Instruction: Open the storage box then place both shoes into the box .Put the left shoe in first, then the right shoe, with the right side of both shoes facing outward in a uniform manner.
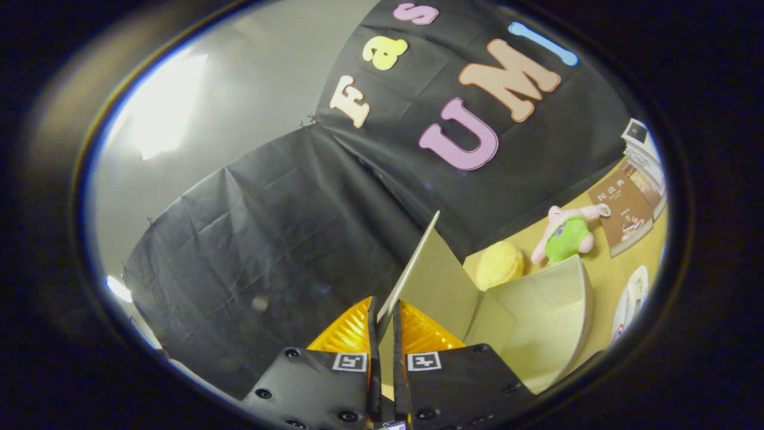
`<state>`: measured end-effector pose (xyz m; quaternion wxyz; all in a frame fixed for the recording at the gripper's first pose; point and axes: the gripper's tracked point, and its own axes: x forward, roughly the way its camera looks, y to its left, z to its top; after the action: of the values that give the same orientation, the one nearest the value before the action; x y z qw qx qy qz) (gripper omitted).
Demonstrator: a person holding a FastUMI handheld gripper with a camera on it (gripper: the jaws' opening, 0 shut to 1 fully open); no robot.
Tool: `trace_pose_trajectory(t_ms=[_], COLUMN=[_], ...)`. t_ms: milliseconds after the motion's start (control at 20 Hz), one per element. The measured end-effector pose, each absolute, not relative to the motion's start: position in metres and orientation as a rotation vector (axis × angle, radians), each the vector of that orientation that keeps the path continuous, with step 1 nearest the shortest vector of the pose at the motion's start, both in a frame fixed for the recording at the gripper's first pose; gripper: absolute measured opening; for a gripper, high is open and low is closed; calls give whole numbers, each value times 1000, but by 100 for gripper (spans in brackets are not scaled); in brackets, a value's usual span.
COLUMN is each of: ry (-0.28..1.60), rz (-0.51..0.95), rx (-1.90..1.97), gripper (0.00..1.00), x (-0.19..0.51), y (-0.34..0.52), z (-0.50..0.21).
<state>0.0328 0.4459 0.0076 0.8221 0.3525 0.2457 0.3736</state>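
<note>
Black cloth backs a yellow tabletop [603,269]. The hand-held gripper [386,319] is clamped on the raised pale cardboard lid [427,269] of the open storage box [537,322]; opening is judged underway. Next, release is called for, then fetching the left shoe.

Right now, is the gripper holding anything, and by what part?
Yes. The gripper is shut on the box lid, pinching its thin free edge between both fingers, with the lid raised over the open storage box.
</note>
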Motion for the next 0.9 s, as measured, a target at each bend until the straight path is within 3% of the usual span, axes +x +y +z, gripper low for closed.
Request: trace_pose_trajectory(t_ms=[550, 900], ry=[732, 739], rz=[887, 885], rx=[817, 842], gripper=[10, 57], x=[8, 15], y=[565, 580], z=[-29, -44])
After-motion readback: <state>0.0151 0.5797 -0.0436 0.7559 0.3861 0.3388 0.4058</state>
